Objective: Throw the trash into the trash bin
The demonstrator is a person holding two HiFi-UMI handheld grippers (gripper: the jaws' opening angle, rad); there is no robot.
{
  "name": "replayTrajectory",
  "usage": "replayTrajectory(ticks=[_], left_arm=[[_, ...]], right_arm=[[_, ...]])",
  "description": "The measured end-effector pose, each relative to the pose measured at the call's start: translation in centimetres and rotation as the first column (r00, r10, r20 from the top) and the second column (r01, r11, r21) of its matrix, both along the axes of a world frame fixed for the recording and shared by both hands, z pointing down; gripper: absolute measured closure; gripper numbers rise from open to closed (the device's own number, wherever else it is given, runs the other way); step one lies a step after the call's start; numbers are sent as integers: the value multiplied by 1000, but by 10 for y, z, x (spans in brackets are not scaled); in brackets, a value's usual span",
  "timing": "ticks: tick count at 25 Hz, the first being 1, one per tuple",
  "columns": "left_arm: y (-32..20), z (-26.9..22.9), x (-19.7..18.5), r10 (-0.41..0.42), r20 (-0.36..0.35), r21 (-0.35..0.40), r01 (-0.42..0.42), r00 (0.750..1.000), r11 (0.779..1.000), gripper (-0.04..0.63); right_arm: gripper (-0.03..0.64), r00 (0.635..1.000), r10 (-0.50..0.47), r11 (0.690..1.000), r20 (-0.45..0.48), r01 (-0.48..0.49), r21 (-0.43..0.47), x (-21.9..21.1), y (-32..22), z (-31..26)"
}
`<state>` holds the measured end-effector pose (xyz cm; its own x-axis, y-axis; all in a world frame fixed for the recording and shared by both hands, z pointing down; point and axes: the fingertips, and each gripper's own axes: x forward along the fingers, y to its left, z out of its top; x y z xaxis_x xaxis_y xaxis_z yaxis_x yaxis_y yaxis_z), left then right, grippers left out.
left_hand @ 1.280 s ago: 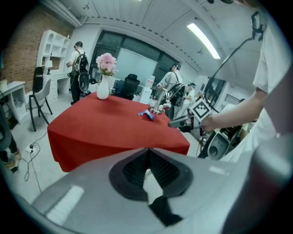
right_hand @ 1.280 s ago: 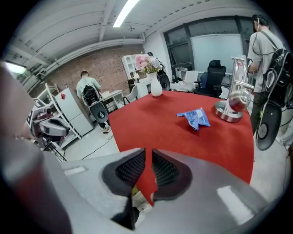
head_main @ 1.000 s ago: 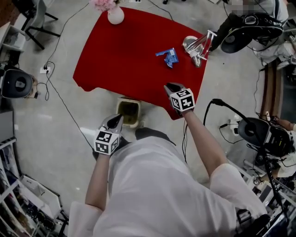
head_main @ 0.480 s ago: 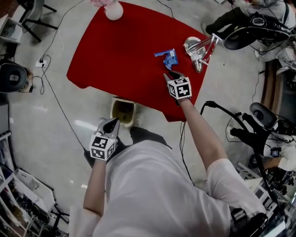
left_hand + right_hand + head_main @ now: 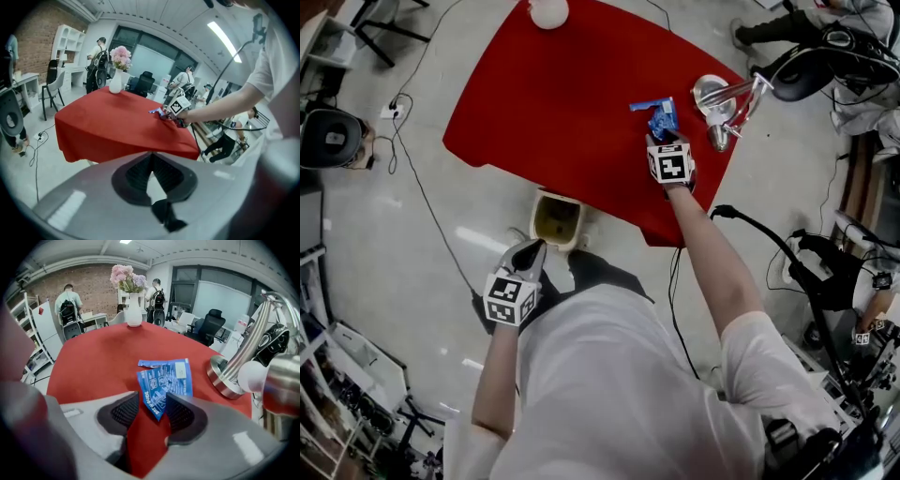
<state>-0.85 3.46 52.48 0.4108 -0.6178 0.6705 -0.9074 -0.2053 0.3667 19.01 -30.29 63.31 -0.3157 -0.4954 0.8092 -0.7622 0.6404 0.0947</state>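
DESK: Item one, the trash. Location?

OPERATOR: One crumpled blue printed plastic wrapper (image 5: 166,378). It lies flat on the red-clothed table (image 5: 553,103), towards the far right corner, near the polished metal stand base (image 5: 717,98). Not yet lifted.

DESK: Item two, right gripper.

OPERATOR: My right gripper (image 5: 152,411) has just been opening its jaws, and they now stand wide. The wrapper's near corner lies between the tips, with neither pad pressing on it.

DESK: Item three, left.

OPERATOR: My left gripper (image 5: 151,157) has its pads closed together on nothing. I hold it close to my body, pointing towards the cream square plastic trash bin (image 5: 557,196) (on the floor, just beside the table's near edge).

DESK: Hazards?

OPERATOR: Three, by my judgement.
- Cloth: the wrapper is thin film on fabric. If I close too low, I may pinch the cloth with it and drag the cover, and the stand along with it.
- Grip: only a corner is lined up. With so shallow a bite, the wrapper could slide out on the way across.
- Drop: the wrapper is light and the bin's mouth is small, close by the cloth's hem. If I let go too high, it may flutter to the floor.
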Motion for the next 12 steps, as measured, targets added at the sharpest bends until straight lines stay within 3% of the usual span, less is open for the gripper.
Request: replayTrajectory(ticks=[3, 5, 12], left_arm=[[4, 2, -3, -10, 4, -6, 10, 1000, 1000, 591], [7, 1, -8, -17, 7, -6, 17, 1000, 1000, 591], [10, -6, -16, 1, 8, 8, -1, 1000, 1000, 591]], right_arm=[[489, 999, 38, 999, -10, -38, 5, 5, -6, 4], [614, 998, 54, 998, -9, -54, 18, 6, -8, -1], [615, 1000, 15, 1000, 5, -16, 22, 3, 11, -22]])
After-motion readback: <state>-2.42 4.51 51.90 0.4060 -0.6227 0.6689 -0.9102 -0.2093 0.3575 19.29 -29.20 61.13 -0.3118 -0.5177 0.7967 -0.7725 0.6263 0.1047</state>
